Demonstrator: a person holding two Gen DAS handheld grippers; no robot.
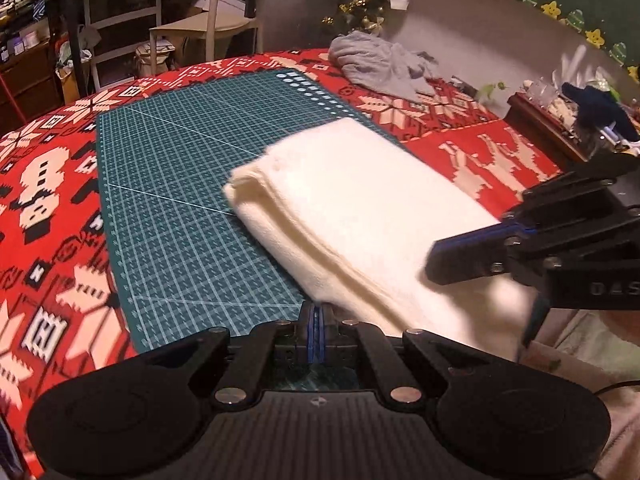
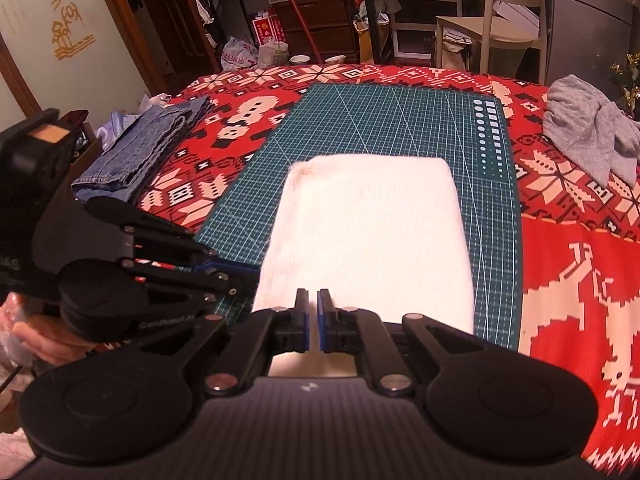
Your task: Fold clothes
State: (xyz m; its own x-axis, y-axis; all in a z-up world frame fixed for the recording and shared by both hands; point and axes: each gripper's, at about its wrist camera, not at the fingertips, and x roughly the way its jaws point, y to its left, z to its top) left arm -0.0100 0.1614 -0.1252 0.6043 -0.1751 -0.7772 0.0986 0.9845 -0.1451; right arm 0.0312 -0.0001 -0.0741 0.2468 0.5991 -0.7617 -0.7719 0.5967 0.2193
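Observation:
A cream-white folded cloth (image 2: 368, 236) lies on the green cutting mat (image 2: 400, 120), its stacked folded edges facing left (image 1: 280, 216). My left gripper (image 1: 318, 316) is shut, its tips at the cloth's near left edge; from the right wrist it shows as a black linkage (image 2: 240, 276) touching that side. My right gripper (image 2: 313, 308) is over the cloth's near end with its blue pads almost together and only a thin slit between them. Seen from the left wrist, the right gripper (image 1: 436, 266) hovers just over the cloth. No cloth shows pinched in either.
A red patterned blanket (image 2: 568, 280) covers the table. Folded jeans (image 2: 140, 152) lie at the left edge. A crumpled grey garment (image 2: 588, 136) sits at the back right. A chair (image 2: 500, 20) and shelves stand beyond the table. A hand (image 2: 44, 340) holds the left gripper.

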